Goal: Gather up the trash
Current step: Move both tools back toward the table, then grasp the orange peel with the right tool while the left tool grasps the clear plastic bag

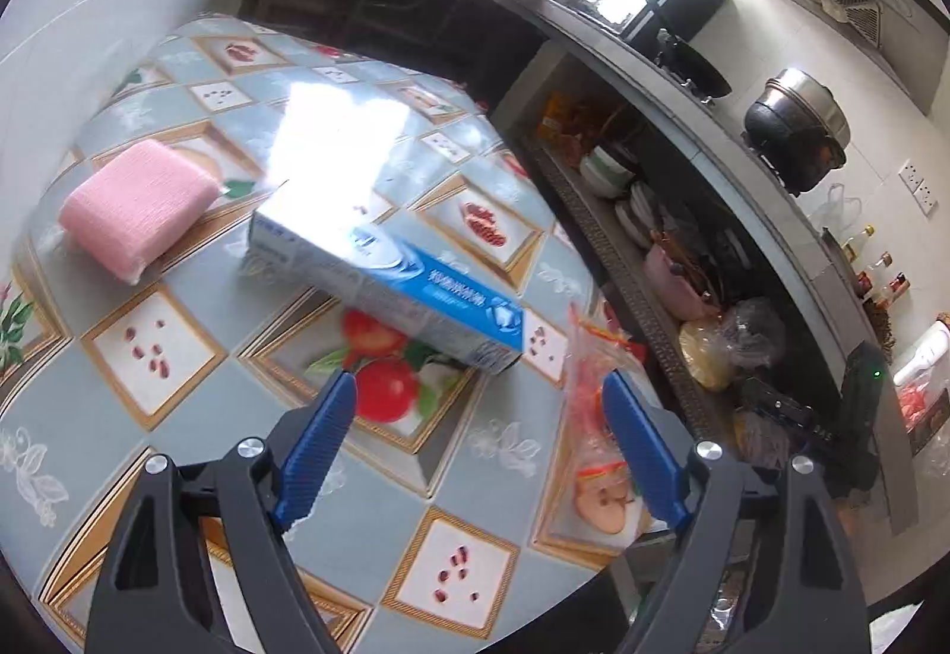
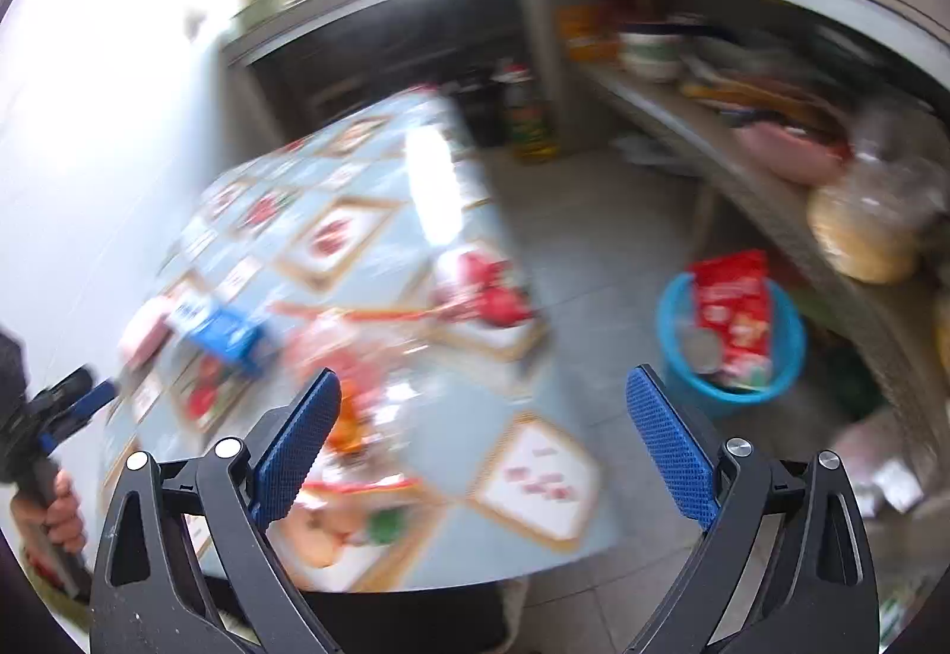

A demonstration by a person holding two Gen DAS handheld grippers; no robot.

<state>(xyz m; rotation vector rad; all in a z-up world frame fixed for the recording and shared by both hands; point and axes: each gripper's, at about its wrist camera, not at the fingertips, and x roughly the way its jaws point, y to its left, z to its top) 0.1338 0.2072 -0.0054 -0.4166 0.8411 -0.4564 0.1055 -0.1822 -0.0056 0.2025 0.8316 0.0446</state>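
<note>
In the left wrist view a blue-and-white carton lies on the patterned tablecloth, just beyond my open left gripper. A crumpled clear plastic bag with red and orange print sits at the table's right edge, against the right finger. A pink sponge lies at the left. The right wrist view is blurred: my right gripper is open and empty above the table's near corner. On the floor stands a blue bin with a red packet in it. The carton and clear bag show there too.
A low shelf crammed with bowls and bags runs along the table's right side, under a counter with a black pot. A green bottle stands on the floor. A hand holds the left gripper at the far left.
</note>
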